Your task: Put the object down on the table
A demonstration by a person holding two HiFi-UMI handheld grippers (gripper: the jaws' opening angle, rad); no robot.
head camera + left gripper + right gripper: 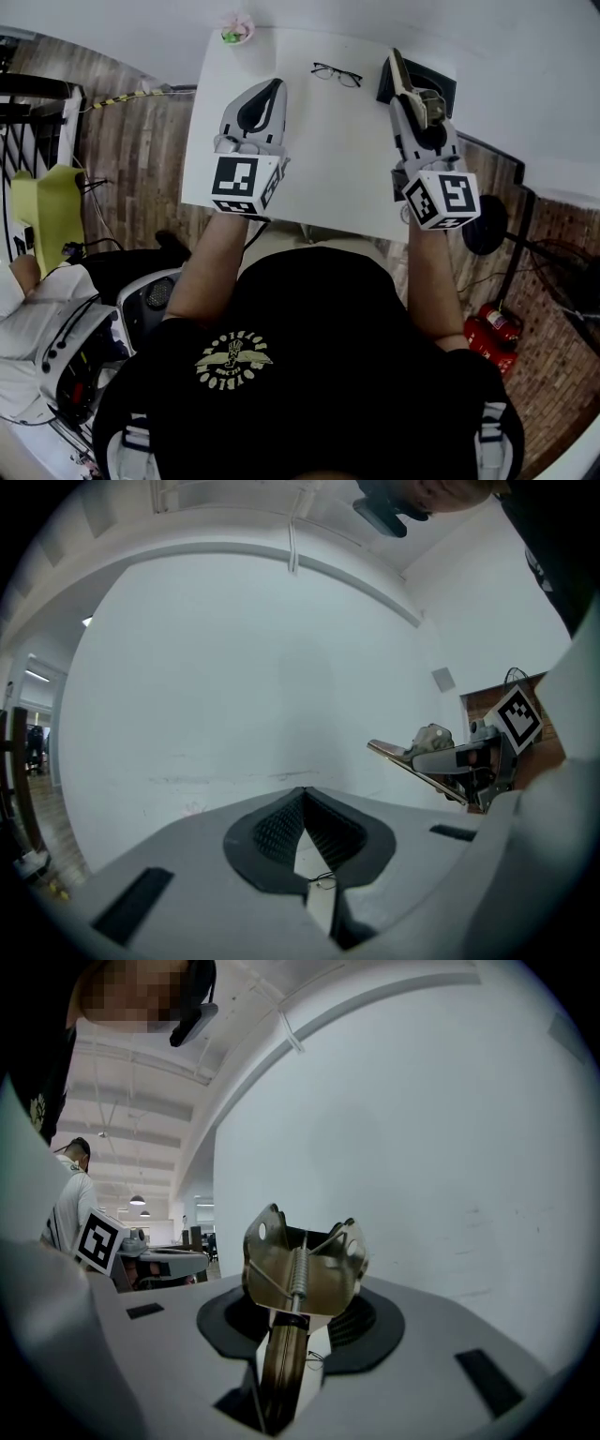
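My right gripper (422, 105) is shut on a brass-coloured metal spring clamp (405, 82), held above the far right part of the white table (328, 159). In the right gripper view the clamp (302, 1274) stands upright between the jaws, spring and two holed ears facing me. The left gripper view catches the clamp (417, 757) from the side, tilted in my right gripper (469, 759). My left gripper (272, 92) hovers over the table's left half, shut, with nothing in it; its pads (281, 827) meet at the tip.
A pair of black-rimmed glasses (337, 74) lies at the table's far middle. A black flat object (442, 82) sits at the far right corner, under the clamp. A small pink and green thing (236, 31) is at the far left corner. A white wall stands behind the table.
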